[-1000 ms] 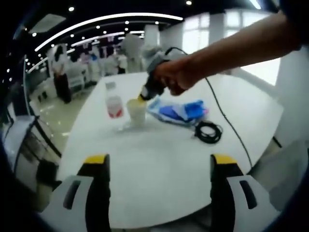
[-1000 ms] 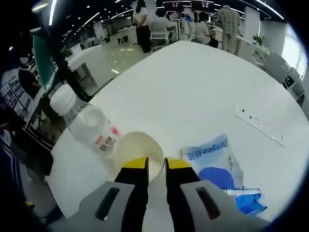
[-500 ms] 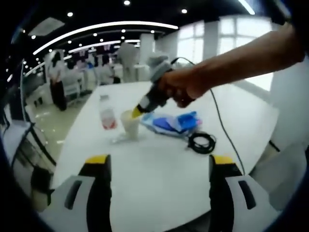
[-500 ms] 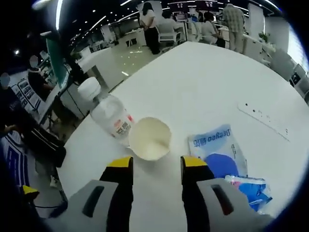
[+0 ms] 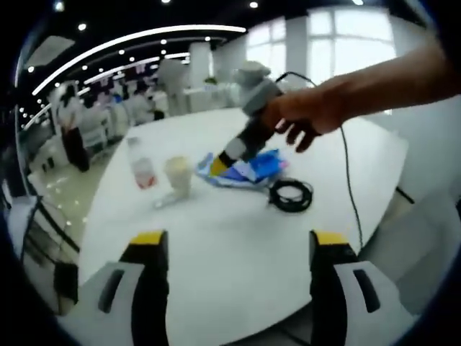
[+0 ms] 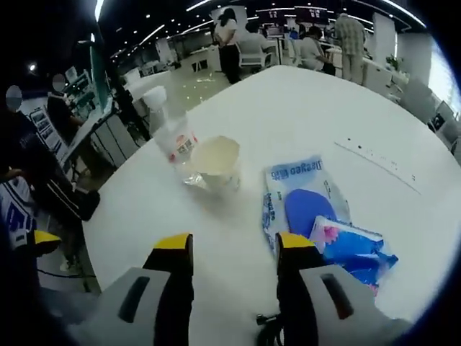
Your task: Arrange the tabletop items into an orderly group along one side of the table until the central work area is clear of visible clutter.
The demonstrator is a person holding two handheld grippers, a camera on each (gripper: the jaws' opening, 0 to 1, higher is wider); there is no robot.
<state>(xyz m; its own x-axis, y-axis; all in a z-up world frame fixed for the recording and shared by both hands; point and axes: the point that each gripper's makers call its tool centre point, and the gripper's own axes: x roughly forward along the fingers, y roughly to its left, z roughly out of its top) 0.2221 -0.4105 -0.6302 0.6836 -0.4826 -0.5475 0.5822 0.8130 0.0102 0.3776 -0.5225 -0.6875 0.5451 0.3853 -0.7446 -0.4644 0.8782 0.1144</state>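
White desk [image 6: 310, 108] carried cup [image 6: 216, 161], bottle [image 6: 171, 131] and blue packets [image 6: 317, 220] near its edge. Both claws, right gripper [image 6: 229, 252] and left gripper [image 5: 234, 249], stood spread, empty; a careless reach could topple the cup.

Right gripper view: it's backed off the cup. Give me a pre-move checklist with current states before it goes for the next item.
1. Right gripper open and holding nothing: ok.
2. Paper cup upright, free of the jaws: ok.
3. Water bottle upright beside the cup near the table edge: ok; whether they touch: cannot tell.
4. Blue packets grouped with cup and bottle: not ok, they lie apart, nearer the middle.
5. Black cable coil tidied: not ok, it lies loose by the packets.
6. Left gripper open, over bare table: ok.
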